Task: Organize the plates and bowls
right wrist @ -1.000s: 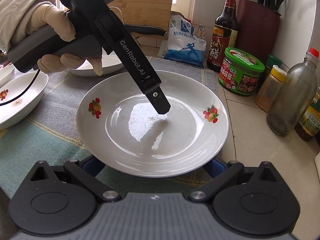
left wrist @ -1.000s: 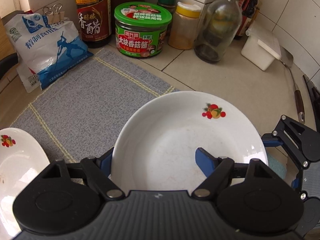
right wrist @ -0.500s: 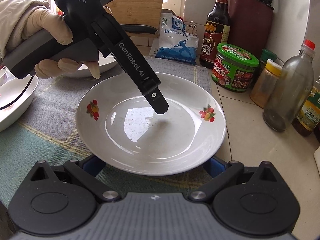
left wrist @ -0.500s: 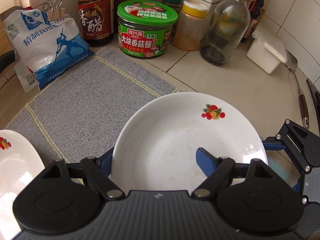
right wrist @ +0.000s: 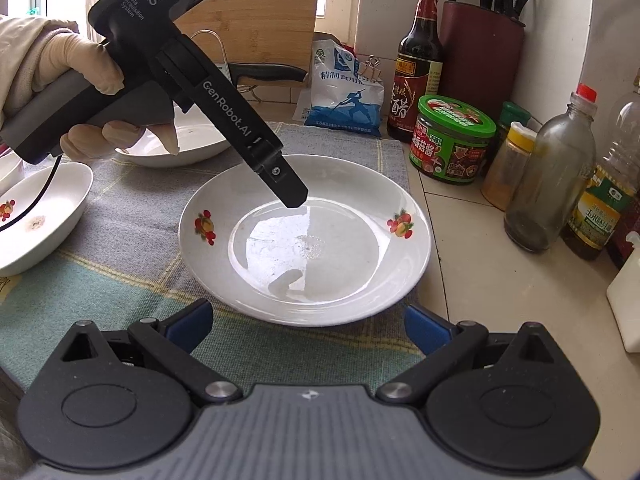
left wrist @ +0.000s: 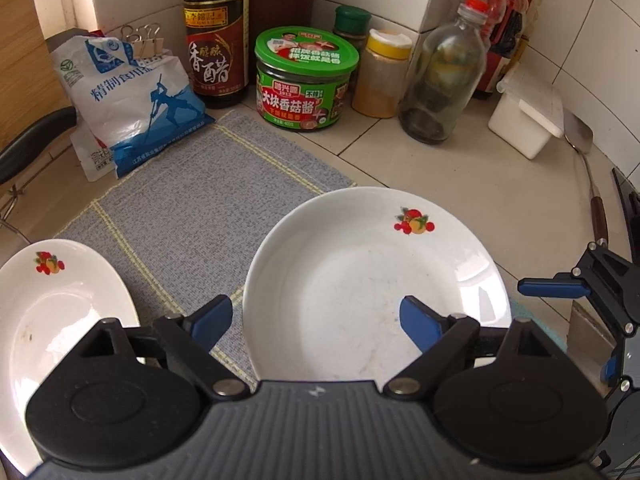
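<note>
A white plate with fruit prints (right wrist: 308, 240) lies flat on the grey-green mat (right wrist: 120, 248); it also shows in the left wrist view (left wrist: 372, 280). My left gripper (left wrist: 316, 320) is open above the plate's near rim, lifted clear of it, one finger (right wrist: 284, 184) hanging over the plate. My right gripper (right wrist: 308, 326) is open and empty just short of the plate's front edge. A second plate (left wrist: 52, 304) lies to the left. A white bowl (right wrist: 40, 216) and another plate (right wrist: 188, 140) sit at the far left.
Along the tiled wall stand a salt bag (left wrist: 132, 112), a vinegar bottle (left wrist: 216, 36), a green-lidded jar (left wrist: 306, 80), a yellow-capped spice jar (left wrist: 384, 76), a glass bottle (left wrist: 444, 80) and a white box (left wrist: 528, 120). A knife block (right wrist: 480, 48) and oil bottle (right wrist: 600, 208) stand behind.
Both grippers have drawn back and up from the plate. The left finger, which was down in the plate's well, now hangs above it. The plate stays on the mat.
</note>
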A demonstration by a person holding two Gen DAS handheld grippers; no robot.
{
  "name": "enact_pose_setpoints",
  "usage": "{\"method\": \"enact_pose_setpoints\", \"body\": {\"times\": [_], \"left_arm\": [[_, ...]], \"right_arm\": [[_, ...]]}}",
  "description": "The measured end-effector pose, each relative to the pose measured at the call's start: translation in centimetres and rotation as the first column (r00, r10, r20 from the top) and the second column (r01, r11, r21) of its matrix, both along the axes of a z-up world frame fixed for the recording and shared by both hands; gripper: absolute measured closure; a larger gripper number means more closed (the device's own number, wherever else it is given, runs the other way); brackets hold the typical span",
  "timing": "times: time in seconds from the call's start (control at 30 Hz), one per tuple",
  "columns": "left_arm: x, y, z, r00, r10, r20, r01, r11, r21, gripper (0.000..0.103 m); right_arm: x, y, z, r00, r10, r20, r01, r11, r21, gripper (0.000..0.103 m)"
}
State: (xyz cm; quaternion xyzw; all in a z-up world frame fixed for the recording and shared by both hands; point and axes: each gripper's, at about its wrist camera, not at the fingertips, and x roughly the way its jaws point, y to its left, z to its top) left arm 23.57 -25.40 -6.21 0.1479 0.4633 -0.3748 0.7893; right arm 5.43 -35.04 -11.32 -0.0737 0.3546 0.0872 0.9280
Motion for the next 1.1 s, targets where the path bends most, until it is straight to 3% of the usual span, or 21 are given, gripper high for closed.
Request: {"method": "enact_pose_setpoints", "body": {"times": [0.27,0.43,0.83,1.1], "left_arm": [[-5.5,3.8,3.2,0.988,0.118,0.098,-0.111,0.991,-0.076,0.007],[-9.5,6.4,3.9,0.962,0.212,0.174,-0.199,0.976,-0.090,0.007],[-17.7,12.5,3.4,0.881,0.433,0.192,-0.414,0.901,-0.131,0.007],[-22.1,17.2,3.0,0.825,0.514,0.236,-0.510,0.856,-0.083,0.007]], "right_arm": [[-2.0,1.7,1.6,0.995,-0.099,0.010,0.100,0.989,-0.108,0.000],[-3.2,2.5,2.2,0.995,-0.099,0.014,0.100,0.990,-0.102,0.000],[-4.0,5.3,3.4,0.997,0.080,0.025,-0.078,0.995,-0.066,0.000],[-3.1,8.3,3.3,0.982,0.189,0.007,-0.189,0.982,-0.004,0.000]]}}
